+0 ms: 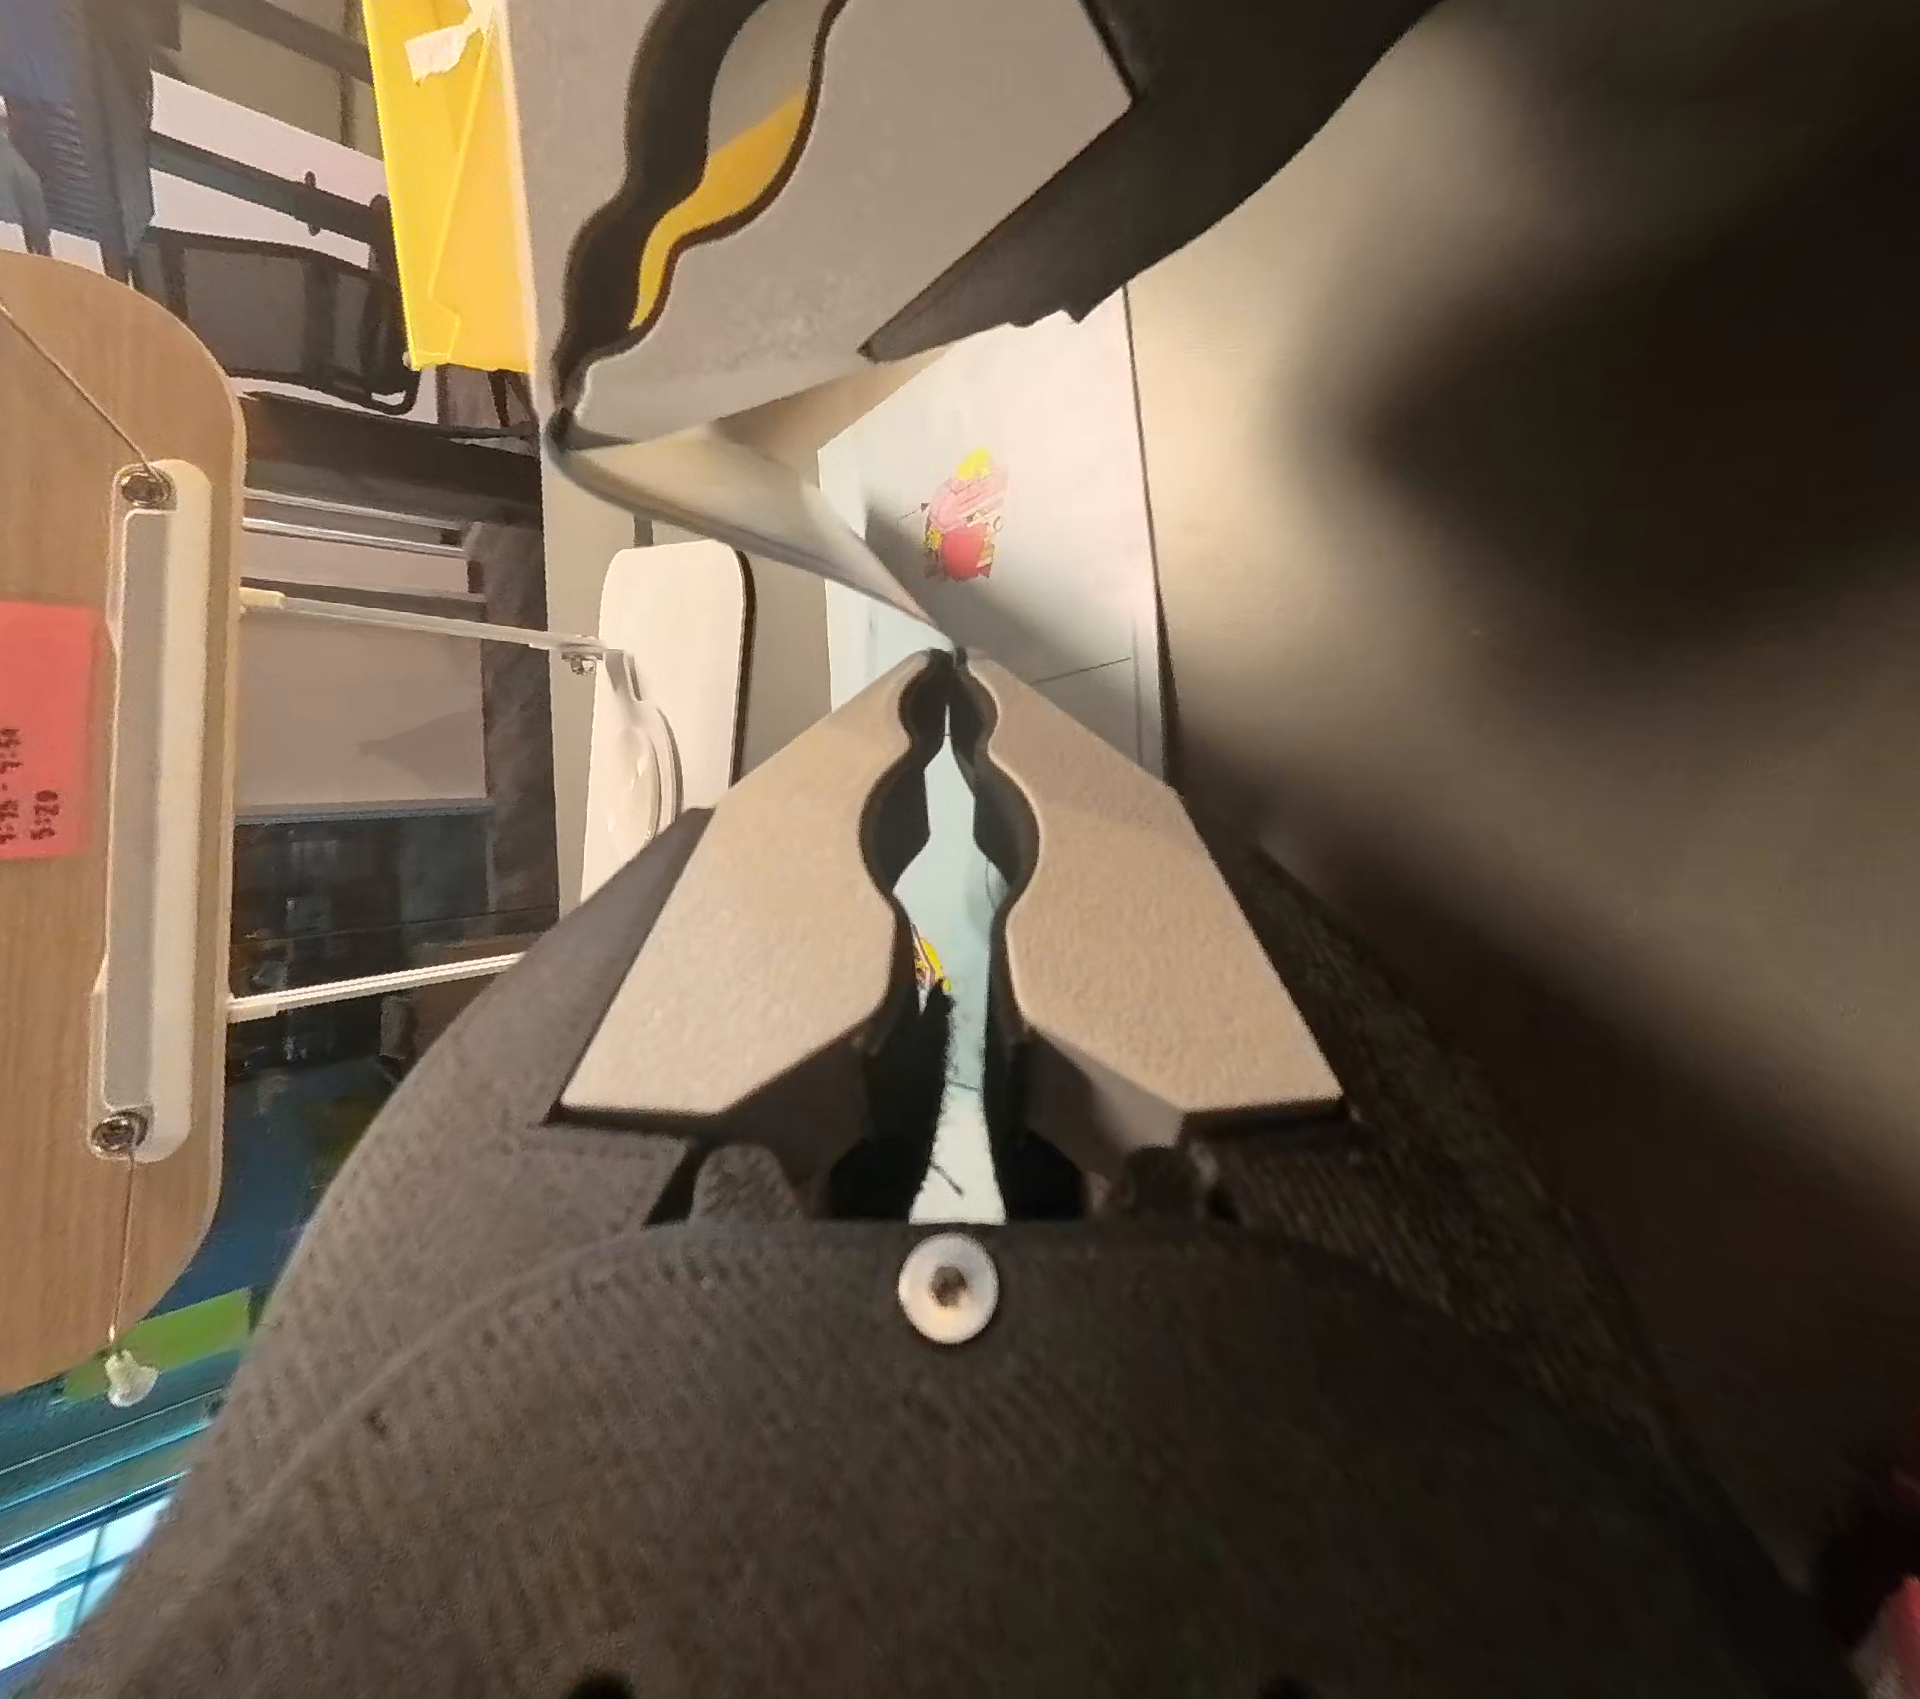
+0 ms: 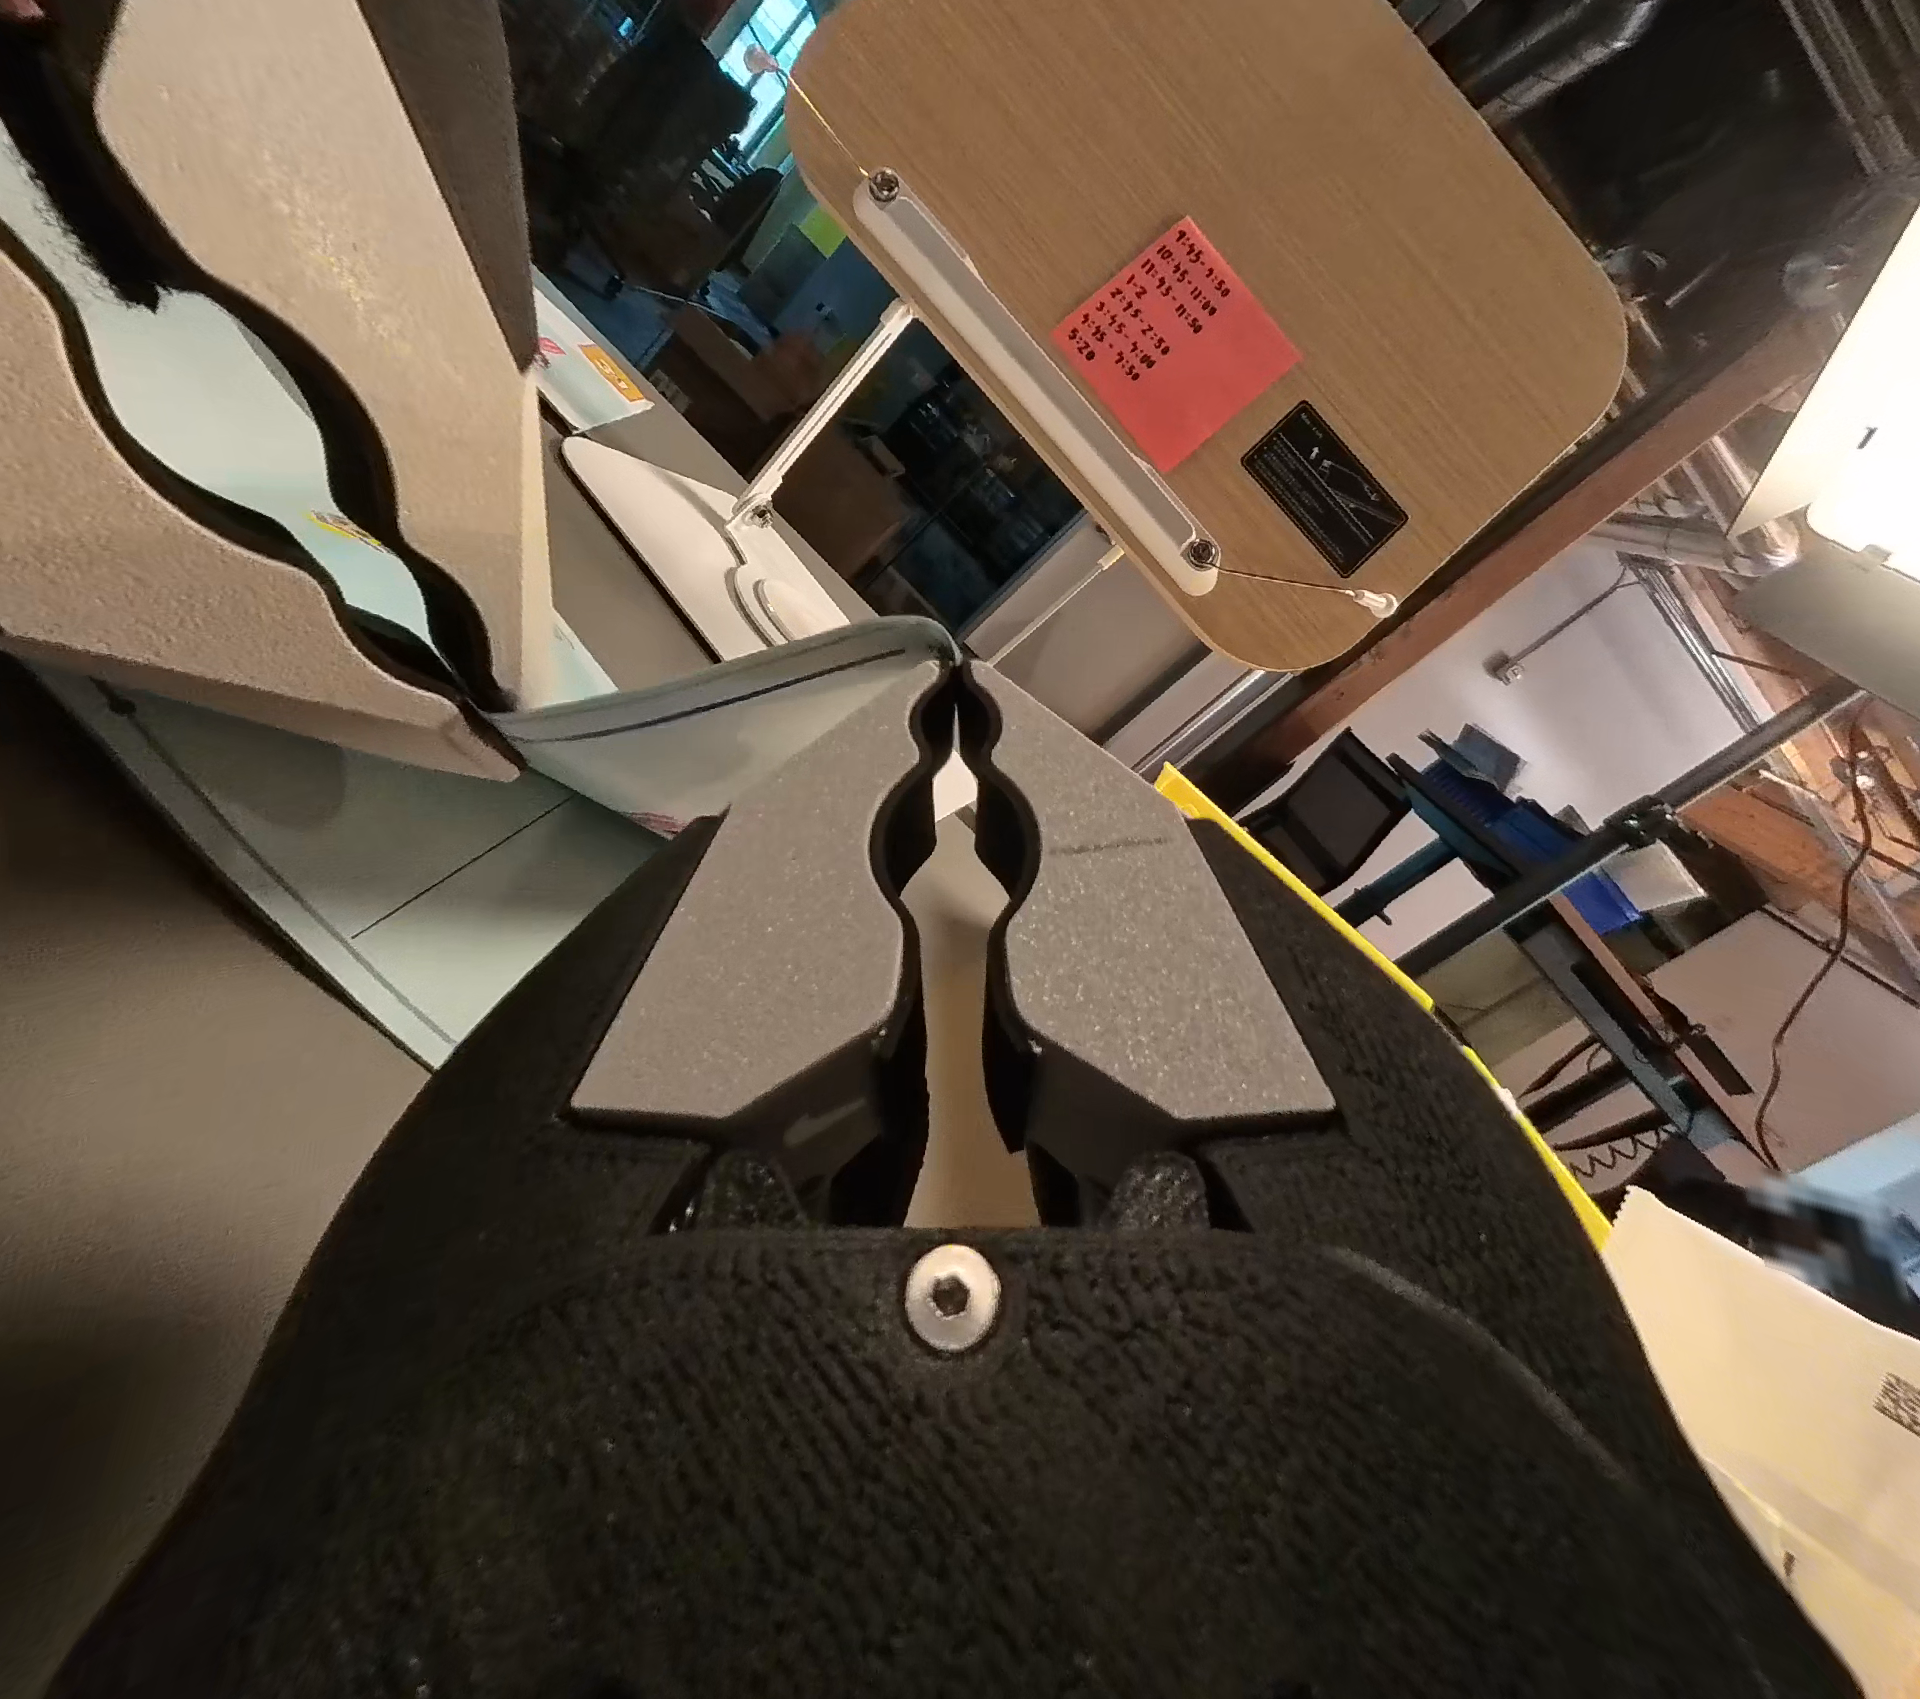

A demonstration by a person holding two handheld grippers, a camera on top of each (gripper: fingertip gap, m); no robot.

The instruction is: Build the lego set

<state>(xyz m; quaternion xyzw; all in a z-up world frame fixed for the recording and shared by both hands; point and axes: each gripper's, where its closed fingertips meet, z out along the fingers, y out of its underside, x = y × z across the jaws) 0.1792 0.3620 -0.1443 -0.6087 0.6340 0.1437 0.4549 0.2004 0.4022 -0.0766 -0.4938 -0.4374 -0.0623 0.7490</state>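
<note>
A pale blue sheet (image 1: 1029,444) with a pink, yellow and red print (image 1: 961,532) lies on a grey table (image 1: 1351,610). One edge of it is lifted into a taut strip (image 1: 748,522) between my two grippers. My left gripper (image 1: 943,660) is shut on one end of that edge. My right gripper (image 1: 561,428) shows above it, shut on the other end. In the right wrist view the strip (image 2: 707,693), with a dark line along it, runs from my right gripper (image 2: 958,670) to the left gripper (image 2: 478,699). The rest of the sheet (image 2: 312,776) stays flat below.
A wood-look lamp panel with a red note (image 2: 1195,195) hangs over the table on a thin arm; it also shows in the left wrist view (image 1: 83,714). Its white base (image 2: 665,496) sits behind the sheet. A yellow bin (image 1: 436,91) and white paper (image 2: 1766,1337) lie on the right gripper's side. About 8 centimetres separates my left fingertips from my right.
</note>
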